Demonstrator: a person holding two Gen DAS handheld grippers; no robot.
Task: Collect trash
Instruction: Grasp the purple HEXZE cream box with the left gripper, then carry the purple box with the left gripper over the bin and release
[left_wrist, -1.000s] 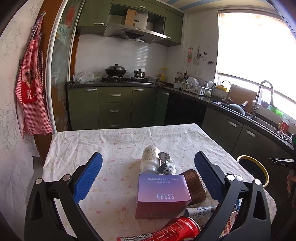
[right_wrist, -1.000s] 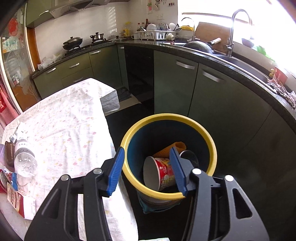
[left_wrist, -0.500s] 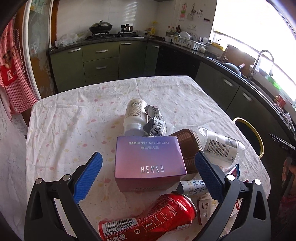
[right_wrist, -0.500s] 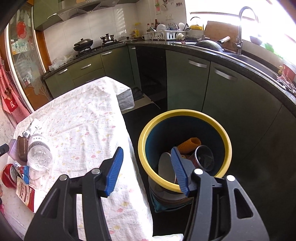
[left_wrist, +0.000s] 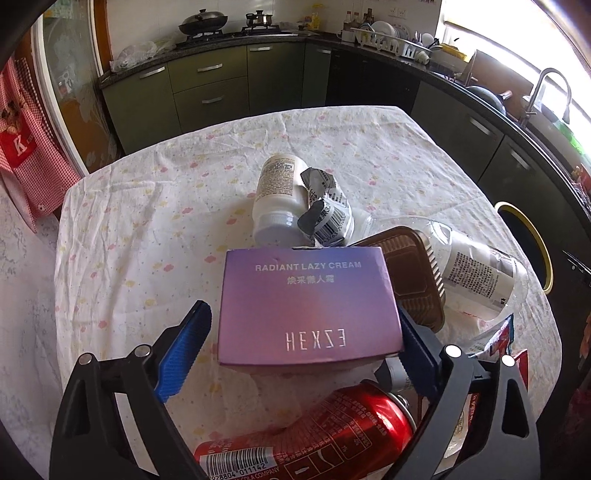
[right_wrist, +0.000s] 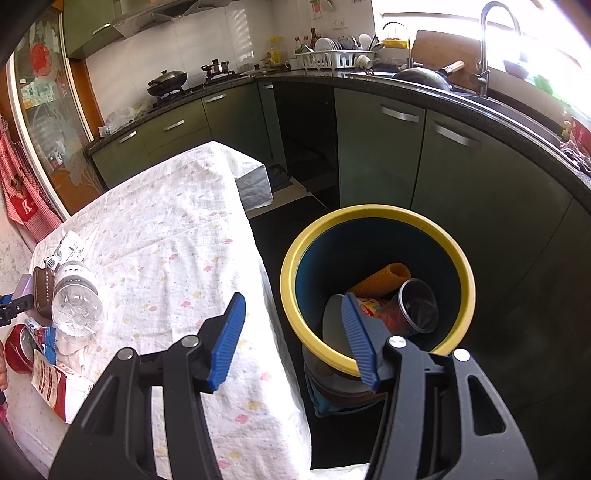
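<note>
My left gripper (left_wrist: 301, 343) is open, its blue pads on either side of a purple HEXZE cream box (left_wrist: 308, 301) on the table. A red cola can (left_wrist: 314, 439) lies just below the box. A white jar (left_wrist: 277, 199), a crumpled wrapper (left_wrist: 327, 214), a brown tray (left_wrist: 410, 275) and a clear plastic bottle (left_wrist: 476, 266) lie beyond. My right gripper (right_wrist: 293, 341) is open and empty over the gap between the table and a yellow-rimmed bin (right_wrist: 376, 218) that holds cups and wrappers.
The table has a white flowered cloth (right_wrist: 173, 236); its right edge drops beside the bin. A red-and-white packet (right_wrist: 55, 384) lies near the table's front. Green cabinets (right_wrist: 461, 177) and a counter with a sink run behind the bin.
My left gripper has dropped and closed in on the purple box, which now sits between its pads. My right gripper has drawn back from the bin toward the table; a cup has settled in the bin.
</note>
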